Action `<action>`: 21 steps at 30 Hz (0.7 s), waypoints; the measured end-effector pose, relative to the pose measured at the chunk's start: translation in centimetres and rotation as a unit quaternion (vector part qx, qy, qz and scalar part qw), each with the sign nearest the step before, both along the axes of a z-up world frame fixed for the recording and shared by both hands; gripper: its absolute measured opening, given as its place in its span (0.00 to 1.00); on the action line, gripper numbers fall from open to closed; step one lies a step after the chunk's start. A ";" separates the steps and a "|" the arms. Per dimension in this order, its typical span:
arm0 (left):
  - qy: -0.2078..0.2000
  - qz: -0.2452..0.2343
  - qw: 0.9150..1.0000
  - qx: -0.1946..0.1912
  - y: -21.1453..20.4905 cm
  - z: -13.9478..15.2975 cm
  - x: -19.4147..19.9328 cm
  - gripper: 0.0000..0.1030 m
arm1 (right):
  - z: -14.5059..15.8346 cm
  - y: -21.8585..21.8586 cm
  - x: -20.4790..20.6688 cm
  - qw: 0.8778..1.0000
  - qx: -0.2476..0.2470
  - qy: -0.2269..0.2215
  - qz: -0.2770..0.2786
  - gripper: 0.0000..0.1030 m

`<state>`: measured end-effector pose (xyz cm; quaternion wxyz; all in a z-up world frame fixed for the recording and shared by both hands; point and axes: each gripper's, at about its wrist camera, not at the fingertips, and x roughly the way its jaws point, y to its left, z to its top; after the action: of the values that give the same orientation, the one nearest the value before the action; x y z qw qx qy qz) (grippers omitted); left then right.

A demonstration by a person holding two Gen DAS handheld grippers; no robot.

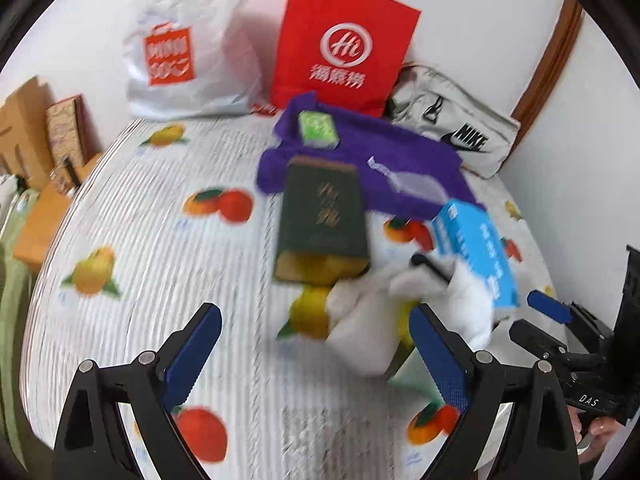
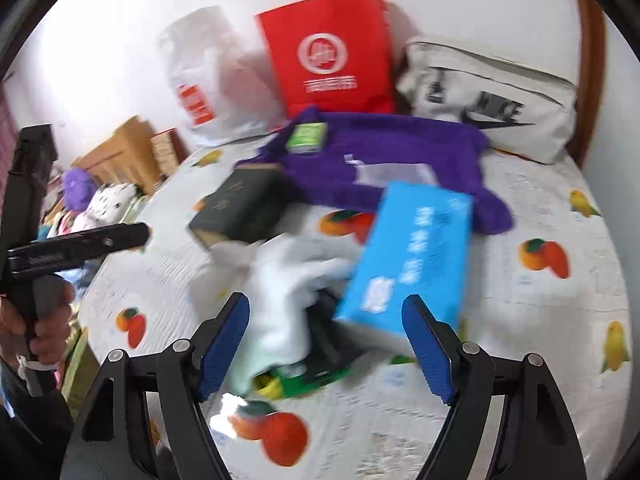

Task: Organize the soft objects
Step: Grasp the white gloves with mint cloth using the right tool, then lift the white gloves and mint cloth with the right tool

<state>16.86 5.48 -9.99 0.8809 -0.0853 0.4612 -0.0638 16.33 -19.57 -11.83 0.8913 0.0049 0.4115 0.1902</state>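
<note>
Socks (image 2: 288, 280), white and crumpled, lie just beside the blue tissue box (image 2: 412, 256), so I'm on approach, left gripper (image 1: 316, 356) and right gripper (image 2: 328, 344) both spread empty, needing to close on cloth next.

The left gripper (image 1: 316, 354) is a black plastic two-finger frame with triangular cut-outs, round silver pivot screws and blue textured pads (image 1: 192, 356) on its fingers. The right gripper (image 2: 326, 344) is built the same, with identical blue dimpled pads (image 2: 226, 346); white letters "DAS" mark its black body. A dark sleeve (image 2: 28, 412) covers the person's left forearm.
</note>
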 end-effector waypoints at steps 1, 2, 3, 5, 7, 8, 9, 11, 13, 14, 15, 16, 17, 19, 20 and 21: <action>0.002 0.004 1.000 0.001 0.3 -0.4 -0.5 0.92 | -0.3 0.7 -0.3 1.000 -0.004 -0.003 0.009 0.77; 0.005 0.010 1.000 0.002 0.7 -0.9 -1.3 0.92 | -0.7 1.3 -0.3 1.000 -0.005 -0.006 0.016 0.76; 0.008 0.013 1.000 0.004 1.0 -1.3 -1.9 0.92 | -1.3 2.1 -0.2 1.000 -0.009 -0.007 0.026 0.73; 0.012 0.021 1.000 0.005 1.7 -2.0 -3.1 0.92 | -2.1 3.1 0.2 0.999 -0.020 -0.003 0.029 0.63; 0.016 0.028 0.999 0.000 2.4 -2.7 -3.9 0.92 | -2.9 4.2 0.7 0.999 -0.035 -0.003 0.033 0.28; 0.021 0.034 0.999 -0.004 2.8 -3.2 -4.3 0.92 | -3.1 4.5 0.8 0.999 -0.040 -0.003 0.036 0.17; 0.025 0.037 0.999 -0.006 3.1 -3.5 -4.5 0.92 | -3.2 4.8 0.8 0.998 -0.044 -0.007 0.042 0.08; 0.030 0.038 0.999 -0.010 3.4 -4.0 -4.6 0.92 | -2.7 5.4 0.3 0.997 -0.046 -0.032 0.054 0.06; 0.032 0.038 0.999 -0.013 3.5 -4.3 -4.6 0.92 | -1.9 5.7 -0.1 0.996 -0.037 -0.046 0.063 0.05; 0.034 0.038 0.999 -0.015 3.4 -4.4 -4.6 0.92 | -1.3 5.7 -0.3 0.996 -0.023 -0.051 0.068 0.05; 0.034 0.036 0.999 -0.017 3.4 -4.5 -4.6 0.92 | -0.8 5.7 -0.4 0.996 -0.011 -0.055 0.070 0.05; 0.033 0.033 0.999 -0.019 3.2 -4.5 -4.6 0.92 | -0.2 5.6 -0.7 0.995 0.002 -0.061 0.072 0.05; 0.032 0.031 0.999 -0.020 3.1 -4.5 -4.5 0.92 | 0.5 5.5 -0.9 0.995 0.012 -0.067 0.073 0.05; 0.030 0.024 0.999 -0.020 2.7 -4.6 -4.5 0.92 | 1.6 5.3 -1.3 0.994 0.022 -0.077 0.073 0.05; 0.029 0.019 0.999 -0.019 2.3 -4.6 -4.5 0.92 | 1.9 5.2 -1.5 0.994 0.025 -0.079 0.072 0.05; 0.029 0.016 0.999 -0.018 2.1 -4.6 -4.5 0.92 | 2.3 4.9 -1.8 0.994 0.032 -0.080 0.071 0.05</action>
<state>12.39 7.56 -14.64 0.8662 -0.1106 0.4841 -0.0559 14.58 -14.68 -9.48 0.9051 -0.0108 0.3318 0.2657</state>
